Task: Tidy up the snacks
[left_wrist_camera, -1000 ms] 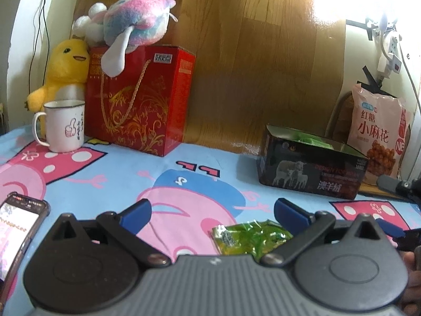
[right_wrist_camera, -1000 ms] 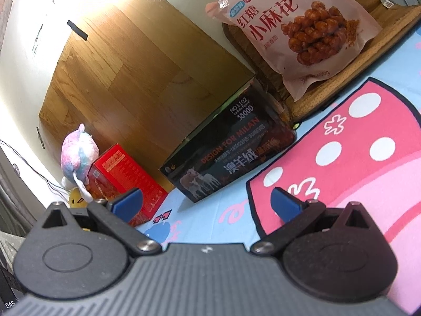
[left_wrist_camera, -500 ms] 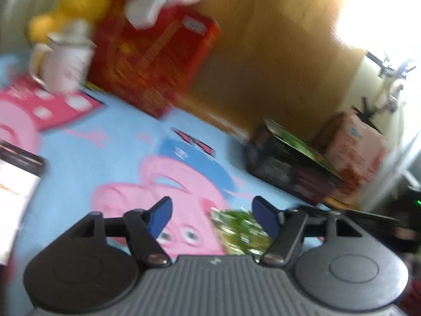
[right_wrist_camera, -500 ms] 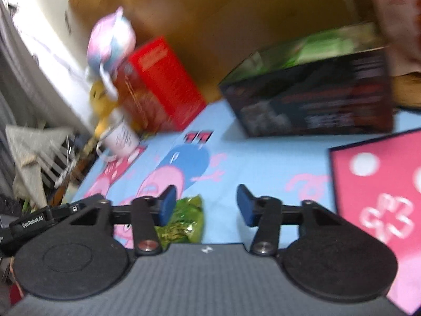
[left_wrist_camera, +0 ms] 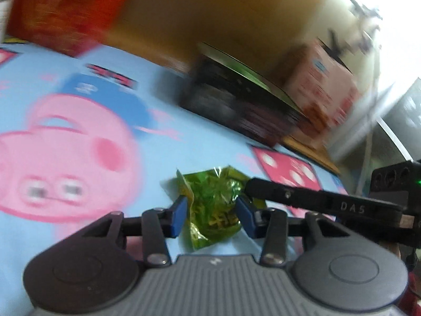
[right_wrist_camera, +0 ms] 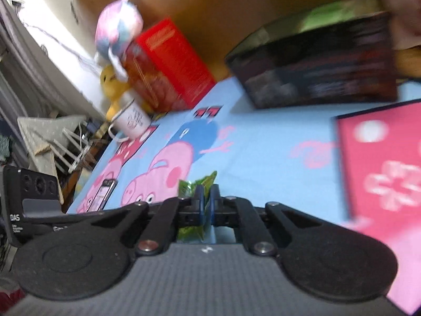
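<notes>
- On the pig-print surface (left_wrist_camera: 163, 60), the green packet (left_wrist_camera: 214, 205) lies between both of your grippers, in front of the dark box (right_wrist_camera: 315, 60).
- Your left gripper (left_wrist_camera: 211, 214) straddles the packet, blue pads partly open on either side of it. They sit very near the wrapper, but blur hides whether they touch it.
- Your right gripper (right_wrist_camera: 206, 205) reaches in from the packet's right side; its jaws are almost together, pinching the wrapper's edge.
- The packet's long axis seems to run away from your left gripper, toward the box; the crumpled foil makes this uncertain.
- Your right gripper has the firmer hold, so I judge it better placed to lift; the box, likely the bin, sits ahead of it and slightly right.
- Thin foil held by an edge may slip or tear if you pull against the left pads.
- Around you: a red box (right_wrist_camera: 168, 63) with plush toys, a mug (right_wrist_camera: 131, 121), a phone (right_wrist_camera: 105, 194), a wooden board behind. Both views are motion-blurred.
</notes>
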`<state>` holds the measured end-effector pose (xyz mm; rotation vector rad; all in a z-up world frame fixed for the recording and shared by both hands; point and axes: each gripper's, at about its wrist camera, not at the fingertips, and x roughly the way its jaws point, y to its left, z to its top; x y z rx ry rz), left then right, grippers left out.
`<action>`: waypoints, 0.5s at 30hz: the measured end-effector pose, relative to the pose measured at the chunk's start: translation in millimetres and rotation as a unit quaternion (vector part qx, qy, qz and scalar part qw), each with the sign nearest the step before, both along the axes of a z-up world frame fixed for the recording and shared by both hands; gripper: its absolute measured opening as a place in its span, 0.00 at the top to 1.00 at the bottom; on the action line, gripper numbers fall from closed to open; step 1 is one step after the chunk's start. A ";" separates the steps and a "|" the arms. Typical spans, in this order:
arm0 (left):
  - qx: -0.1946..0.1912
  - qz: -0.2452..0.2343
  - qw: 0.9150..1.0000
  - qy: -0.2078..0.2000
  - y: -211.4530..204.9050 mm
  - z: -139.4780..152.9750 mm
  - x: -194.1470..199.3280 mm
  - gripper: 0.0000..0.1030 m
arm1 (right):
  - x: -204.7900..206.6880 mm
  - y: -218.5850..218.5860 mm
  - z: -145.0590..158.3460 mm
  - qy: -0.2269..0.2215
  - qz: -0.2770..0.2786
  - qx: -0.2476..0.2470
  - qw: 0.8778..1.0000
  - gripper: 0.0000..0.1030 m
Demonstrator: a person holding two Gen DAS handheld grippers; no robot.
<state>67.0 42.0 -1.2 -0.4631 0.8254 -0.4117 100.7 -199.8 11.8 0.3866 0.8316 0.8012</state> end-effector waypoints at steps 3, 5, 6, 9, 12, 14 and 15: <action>0.015 -0.060 0.998 -0.007 -49.9 1.6 1.8 0.72 | -16.7 -34.1 3.8 -0.011 -0.048 -0.007 0.999 0.93; 0.030 -0.091 0.995 -0.014 -77.2 2.2 0.5 0.76 | -30.0 -57.9 4.2 -0.016 -0.077 -0.017 0.997 0.93; 0.035 -0.104 0.994 -0.017 -87.5 3.0 -1.6 0.77 | -36.7 -69.7 3.6 -0.018 -0.090 -0.023 0.996 0.93; 0.047 -0.133 0.990 -0.024 -110.3 4.4 -4.6 0.79 | -54.9 -98.3 -1.4 -0.015 -0.121 -0.040 0.992 0.93; 0.045 -0.132 0.990 -0.017 -112.9 8.9 -2.7 0.52 | -65.1 -107.4 -6.0 -0.009 -0.131 -0.045 0.990 0.82; 0.025 -0.137 0.990 -0.008 -107.3 9.9 -0.7 0.41 | -69.5 -111.7 -7.3 -0.006 -0.119 -0.040 0.992 0.72; 0.019 -0.139 0.990 -0.001 -105.2 9.4 0.2 0.41 | -72.3 -111.7 -7.2 -0.009 -0.113 -0.041 0.993 0.65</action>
